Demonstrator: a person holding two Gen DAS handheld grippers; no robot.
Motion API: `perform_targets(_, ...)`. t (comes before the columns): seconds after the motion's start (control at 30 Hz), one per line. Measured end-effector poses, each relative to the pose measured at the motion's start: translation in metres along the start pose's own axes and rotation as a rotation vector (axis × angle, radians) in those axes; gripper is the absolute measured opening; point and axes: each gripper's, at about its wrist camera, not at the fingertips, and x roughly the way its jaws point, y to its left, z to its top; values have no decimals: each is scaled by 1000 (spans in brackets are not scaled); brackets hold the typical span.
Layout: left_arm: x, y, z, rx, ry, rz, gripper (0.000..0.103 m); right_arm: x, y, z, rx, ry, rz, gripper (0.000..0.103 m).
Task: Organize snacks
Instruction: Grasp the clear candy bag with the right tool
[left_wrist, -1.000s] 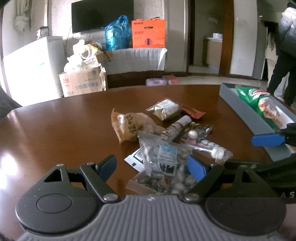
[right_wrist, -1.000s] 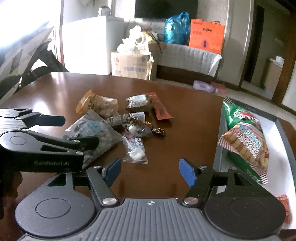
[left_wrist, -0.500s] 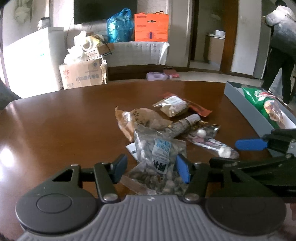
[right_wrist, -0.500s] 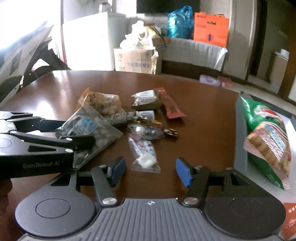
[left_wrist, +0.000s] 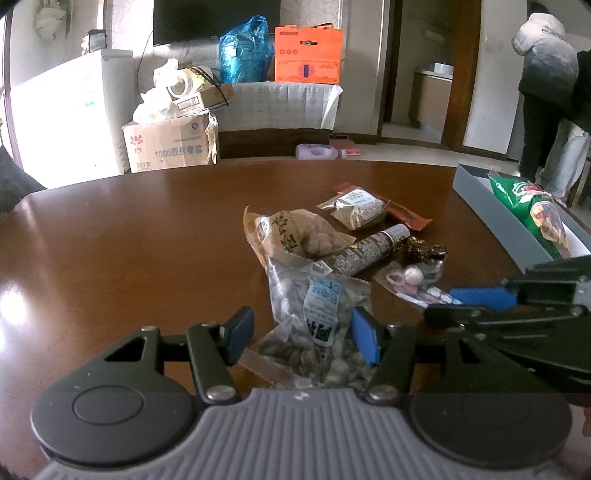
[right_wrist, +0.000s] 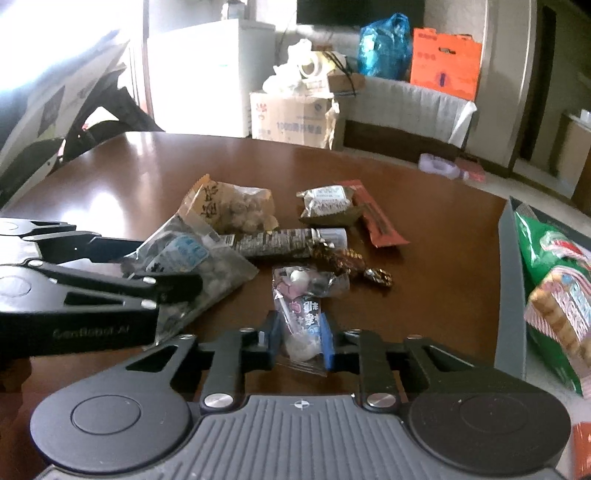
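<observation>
Left wrist view: my left gripper (left_wrist: 302, 335) has its blue pads spread to either side of the clear bag of nuts (left_wrist: 314, 321) with the blue-and-white label; the right pad (left_wrist: 364, 339) is touching the bag's edge, the left pad stands just apart, so I record the jaws as not closed on it. The bag lies on the brown table (left_wrist: 129, 251), at the near end of the snack heap. At 12 o'clock from it sits the tan pouch (left_wrist: 295, 236), and at 1 o'clock the dark tube-shaped pack (left_wrist: 364, 253). The grey box (left_wrist: 495, 218) stands at 2 o'clock, with the green snack bag (left_wrist: 535, 214) inside it. Right wrist view: my right gripper (right_wrist: 298, 341) has its fingers drawn close and pinching the small clear candy packet (right_wrist: 300, 321), whose near end sits between the pads while the rest lies on the table. From here the left gripper shows at 9 o'clock, and the grey box at 3 o'clock.
</observation>
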Motion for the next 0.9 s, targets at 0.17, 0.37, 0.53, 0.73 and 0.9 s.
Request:
perform_targets(0.17,-2,-1,-1,-2,-1,1,57,-8,2,-5,2,7,0,22)
perform_targets(0.37,-4,-2,-3,9,-10,3,56,-32,5,-3,-1,-51,9,21)
perform_targets(0.53,-7,-3,-4,11,-16,3,53,-36,2,-4,21,-50,19,21)
perform_targets(0.73,-8,-4,-4,4,-15,4,53,-35,-41,-12,393,-51,212,20)
perform_targets(0.9,-9,-5,-5,6,-16,3,53,-30,-65,-20,570,-50,289,20)
